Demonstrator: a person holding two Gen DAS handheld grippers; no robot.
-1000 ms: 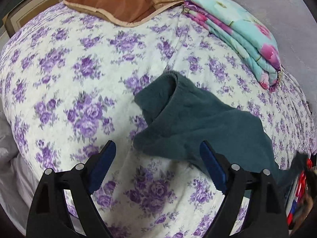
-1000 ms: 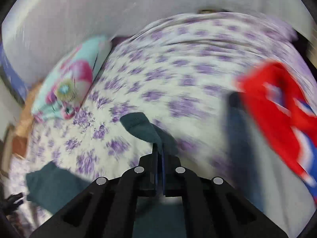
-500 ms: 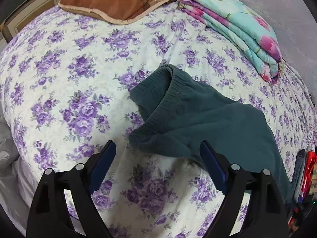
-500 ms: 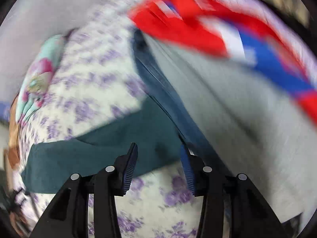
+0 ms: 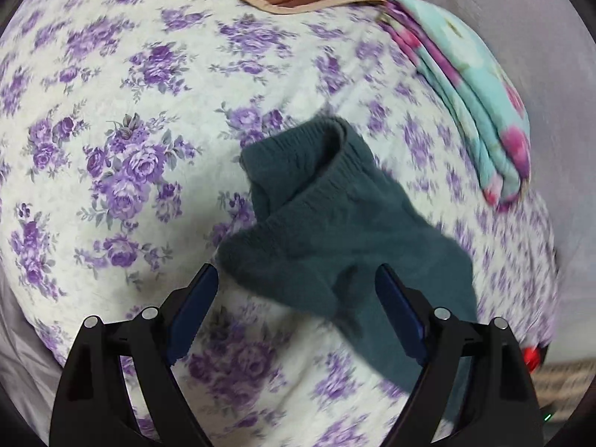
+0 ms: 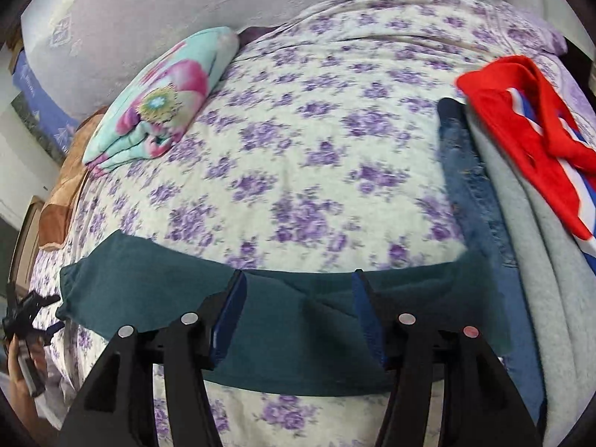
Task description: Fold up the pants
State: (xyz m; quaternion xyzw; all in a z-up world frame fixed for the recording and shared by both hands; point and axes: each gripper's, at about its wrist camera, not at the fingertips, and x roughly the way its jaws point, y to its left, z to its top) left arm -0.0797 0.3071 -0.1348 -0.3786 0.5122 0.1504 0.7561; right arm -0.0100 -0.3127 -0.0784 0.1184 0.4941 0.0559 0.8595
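Both tools spread wide, gripping nothing. Left tool (image 5: 296, 307) hangs over the waistband end of the dark teal knit pants (image 5: 335, 223); right tool (image 6: 298, 314) over their midsection, leg end partly hidden by its fingers. Pants lie stretched along the near edge of the purple-flowered bed (image 6: 316, 130), waistband gaping, fabric creased. Beyond them a folded turquoise floral blanket (image 6: 164, 100).

Floral bedsheet (image 6: 298, 119) bears folded blanket (image 6: 164, 108), jeans (image 6: 473, 186), red garment (image 6: 529, 108)

A bed (image 6: 316, 111) in purple-flowered sheet carries dark green pants (image 6: 298, 320) at frame bottom. A folded floral blanket (image 6: 167, 97) lies upper left; jeans (image 6: 473, 186) and a red garment (image 6: 529, 108) lie right.
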